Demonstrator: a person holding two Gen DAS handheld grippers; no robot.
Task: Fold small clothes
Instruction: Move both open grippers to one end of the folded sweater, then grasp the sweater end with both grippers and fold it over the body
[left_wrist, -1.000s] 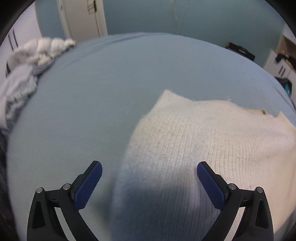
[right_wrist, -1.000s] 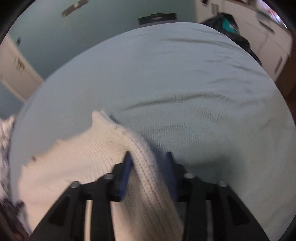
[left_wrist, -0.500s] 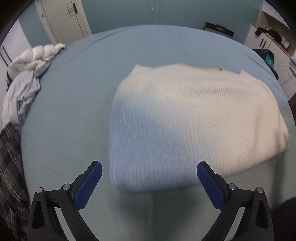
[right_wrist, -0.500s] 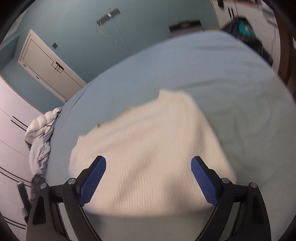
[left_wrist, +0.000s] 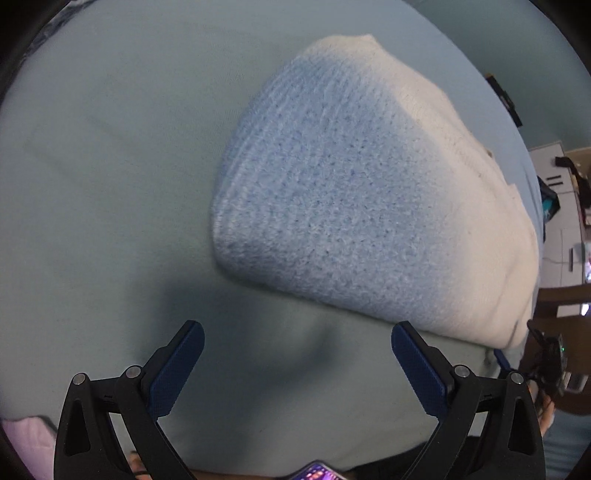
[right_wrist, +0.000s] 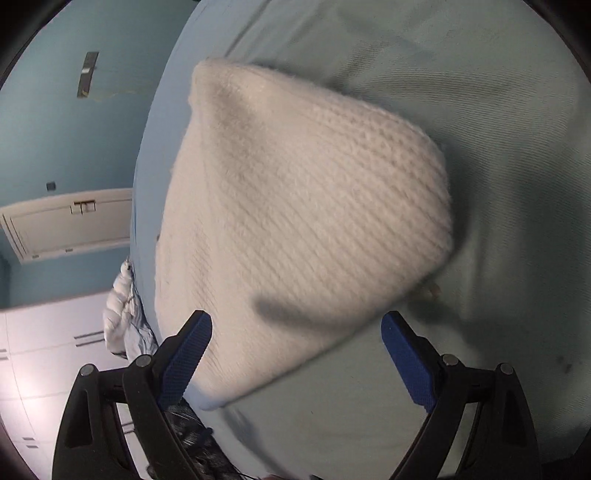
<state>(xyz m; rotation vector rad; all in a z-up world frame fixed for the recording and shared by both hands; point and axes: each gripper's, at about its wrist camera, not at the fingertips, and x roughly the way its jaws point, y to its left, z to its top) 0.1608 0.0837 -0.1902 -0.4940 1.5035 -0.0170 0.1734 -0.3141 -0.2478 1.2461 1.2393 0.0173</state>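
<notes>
The left tool (left_wrist: 297, 360), black-framed with ridged blue pads, is spread wide with nothing between its fingers, pointing steeply down just short of the near edge of the folded cream knitted sweater (left_wrist: 369, 192). The right tool (right_wrist: 295, 350) of the same build also gapes wide, its jaws having just been opening, hovering empty above that sweater's near corner, touching nothing.
</notes>
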